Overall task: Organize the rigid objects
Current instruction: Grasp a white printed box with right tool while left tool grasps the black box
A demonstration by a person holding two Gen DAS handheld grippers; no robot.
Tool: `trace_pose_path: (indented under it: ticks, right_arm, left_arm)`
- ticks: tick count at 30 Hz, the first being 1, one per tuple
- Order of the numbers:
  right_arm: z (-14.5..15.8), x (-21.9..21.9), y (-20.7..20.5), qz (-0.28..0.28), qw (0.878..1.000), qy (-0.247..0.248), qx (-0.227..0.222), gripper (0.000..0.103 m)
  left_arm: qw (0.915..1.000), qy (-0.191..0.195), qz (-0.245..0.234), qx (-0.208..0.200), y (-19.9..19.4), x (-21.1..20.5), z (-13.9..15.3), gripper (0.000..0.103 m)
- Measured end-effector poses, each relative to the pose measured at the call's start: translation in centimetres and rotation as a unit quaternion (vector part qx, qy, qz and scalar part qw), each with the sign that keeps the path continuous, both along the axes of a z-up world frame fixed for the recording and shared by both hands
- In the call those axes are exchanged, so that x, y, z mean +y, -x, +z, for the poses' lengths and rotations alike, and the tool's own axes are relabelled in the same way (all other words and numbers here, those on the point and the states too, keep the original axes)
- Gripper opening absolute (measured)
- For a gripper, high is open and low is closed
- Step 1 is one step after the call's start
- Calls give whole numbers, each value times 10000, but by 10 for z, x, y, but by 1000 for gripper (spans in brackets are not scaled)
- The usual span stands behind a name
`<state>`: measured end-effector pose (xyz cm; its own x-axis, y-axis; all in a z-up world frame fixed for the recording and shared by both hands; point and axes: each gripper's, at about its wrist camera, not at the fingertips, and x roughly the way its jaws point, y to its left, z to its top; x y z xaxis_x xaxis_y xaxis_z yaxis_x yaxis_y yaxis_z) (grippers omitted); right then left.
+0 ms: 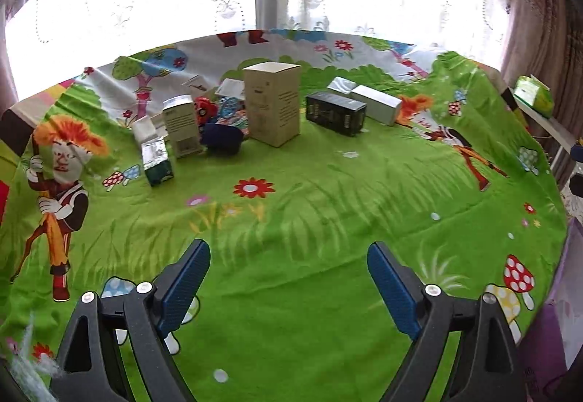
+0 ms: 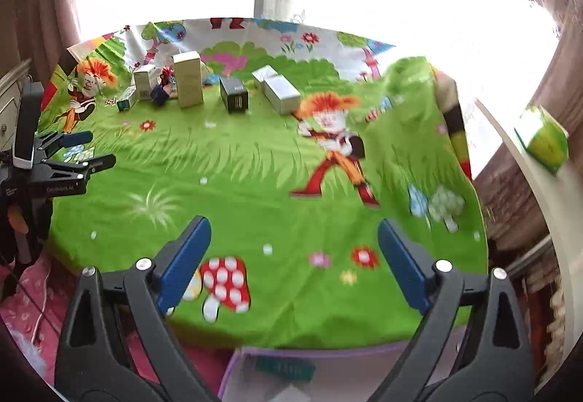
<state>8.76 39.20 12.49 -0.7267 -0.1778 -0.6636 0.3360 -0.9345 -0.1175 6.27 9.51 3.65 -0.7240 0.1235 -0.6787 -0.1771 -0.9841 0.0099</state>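
1. Both the left gripper (image 1: 288, 252) and the right gripper (image 2: 293, 230) are hanging wide apart, gripping nothing.
2. The boxes (image 1: 271, 103) are sitting clustered at the green cloth's (image 1: 328, 183) far side, probably awaiting sorting.

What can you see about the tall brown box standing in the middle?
The tall brown box looks like plain tan cardboard with small dark print on its sides. It stands upright on the green cartoon cloth, its top flaps shut. It is the tallest of the boxes. A dark blue thing sits just beside its bottom corner; whether they touch is unclear. Nothing is holding it.
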Motion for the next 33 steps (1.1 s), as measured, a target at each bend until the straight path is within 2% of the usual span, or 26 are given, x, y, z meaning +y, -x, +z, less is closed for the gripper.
trace_pose_path:
  ticks: [3,5,7,10,13,18,20,21,22,23,28,31,33]
  right_arm:
    - [-17,-26,85,-33,9996,-209,-207,94]
    - [-30,-37,141,-162,9987,-129,-456,94]
    - [-42,-43,184,-355,9973,78,-642,94]
    - [-53,-59,231,-521,9946,333,-828,94]
    - [-63,-78,268,-534,9926,386,-1021,94]
    - [-80,-107,311,-286,9927,-51,-1167,94]
    - [-89,-118,319,-58,9914,-190,-1290,93]
    - [-88,-120,316,66,9931,-124,-1168,89]
    - [-88,-121,312,249,9933,8,-1128,59]
    - [-86,-120,308,401,9920,200,-1178,45]
    - [-88,-109,240,1066,9890,-252,-994,45]
    - [-90,-76,201,999,9904,-342,-888,45]
    - [-93,-50,183,878,9925,-252,-815,45]
  left_arm:
    - [9993,-97,350,-112,15,-25,-12,89]
    - [9981,-232,479,-315,19,-38,-22,89]
    - [9949,-677,506,-551,22,-50,-27,89]
    - [9902,-1093,666,-557,22,-62,-29,89]
    - [9862,-1383,663,-625,25,-68,-31,89]
    - [9855,-1455,606,-627,26,-67,-31,93]
    - [9856,-1451,600,-633,27,-67,-31,94]
    - [9857,-1443,594,-634,27,-66,-31,94]
    - [9857,-1444,592,-633,26,-67,-31,94]
    - [9856,-1449,588,-637,26,-67,-31,94]
    - [9851,-1465,585,-687,27,-68,-30,95]
    - [9858,-1227,735,-883,33,-56,-28,95]
    - [9848,-1278,624,-997,44,-38,-27,95]
